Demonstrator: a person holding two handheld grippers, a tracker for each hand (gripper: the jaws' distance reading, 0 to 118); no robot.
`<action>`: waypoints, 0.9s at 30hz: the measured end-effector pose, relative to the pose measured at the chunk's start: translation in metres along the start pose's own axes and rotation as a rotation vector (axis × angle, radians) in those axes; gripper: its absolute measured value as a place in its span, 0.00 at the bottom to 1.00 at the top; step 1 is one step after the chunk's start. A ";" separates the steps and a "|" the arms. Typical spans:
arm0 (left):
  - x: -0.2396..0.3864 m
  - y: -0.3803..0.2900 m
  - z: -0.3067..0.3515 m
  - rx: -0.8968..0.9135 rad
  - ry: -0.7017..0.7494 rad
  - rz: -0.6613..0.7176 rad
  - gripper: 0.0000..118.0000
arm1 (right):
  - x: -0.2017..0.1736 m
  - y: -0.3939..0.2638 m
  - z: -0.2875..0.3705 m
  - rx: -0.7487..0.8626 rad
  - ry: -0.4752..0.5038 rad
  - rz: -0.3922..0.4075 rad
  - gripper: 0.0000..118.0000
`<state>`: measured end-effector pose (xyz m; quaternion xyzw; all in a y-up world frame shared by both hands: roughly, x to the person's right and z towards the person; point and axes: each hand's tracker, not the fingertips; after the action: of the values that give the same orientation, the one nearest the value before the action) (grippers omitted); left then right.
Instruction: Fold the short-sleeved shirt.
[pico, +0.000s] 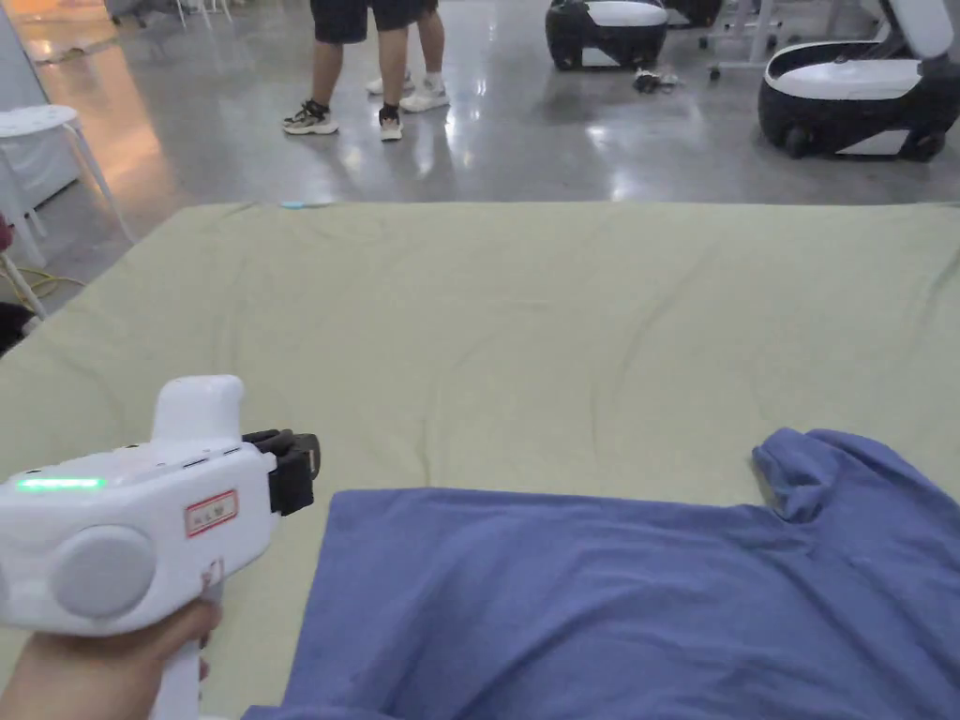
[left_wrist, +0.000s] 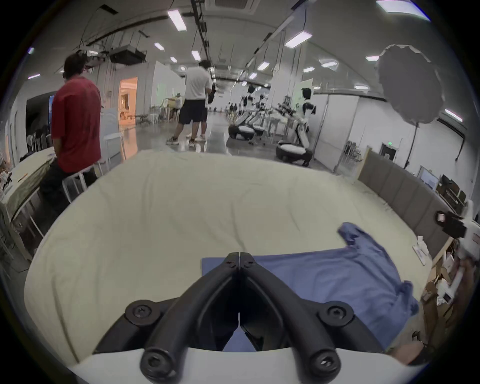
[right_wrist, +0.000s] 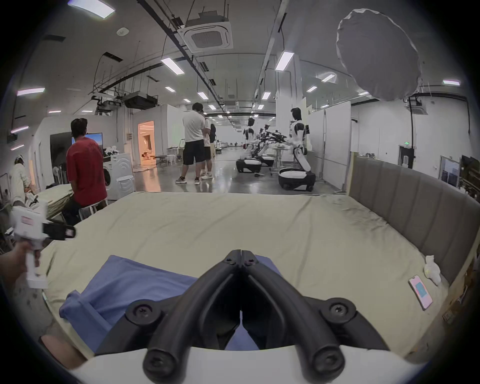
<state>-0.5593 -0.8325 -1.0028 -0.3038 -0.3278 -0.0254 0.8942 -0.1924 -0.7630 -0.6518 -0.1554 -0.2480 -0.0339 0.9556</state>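
A wide bed (pico: 562, 319) in a big hall carries the blue shirt (pico: 609, 600), spread flat at its near edge. Left gripper (left_wrist: 239, 256) and right gripper (right_wrist: 241, 254) hover with jaws clenched, empty. Folding looks unstarted; next, they must open and grasp a sleeve or hem.

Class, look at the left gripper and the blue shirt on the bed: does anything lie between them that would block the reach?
Nothing visible does. The left gripper, jaws shut, hangs above bare sheet beside the shirt.
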 end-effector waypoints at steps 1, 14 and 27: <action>-0.005 0.001 -0.031 -0.044 0.024 0.001 0.02 | -0.003 -0.001 -0.004 -0.001 0.009 -0.004 0.00; 0.003 -0.039 -0.163 -0.288 0.193 -0.091 0.00 | 0.032 -0.044 -0.059 -0.207 -0.004 0.051 0.00; 0.003 -0.024 -0.097 -0.250 0.041 -0.080 0.00 | 0.140 -0.108 -0.254 -0.722 -0.162 -0.152 0.85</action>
<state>-0.5073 -0.9060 -1.0465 -0.3990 -0.3155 -0.1077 0.8542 0.0324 -0.9433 -0.7648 -0.4655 -0.3057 -0.1775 0.8113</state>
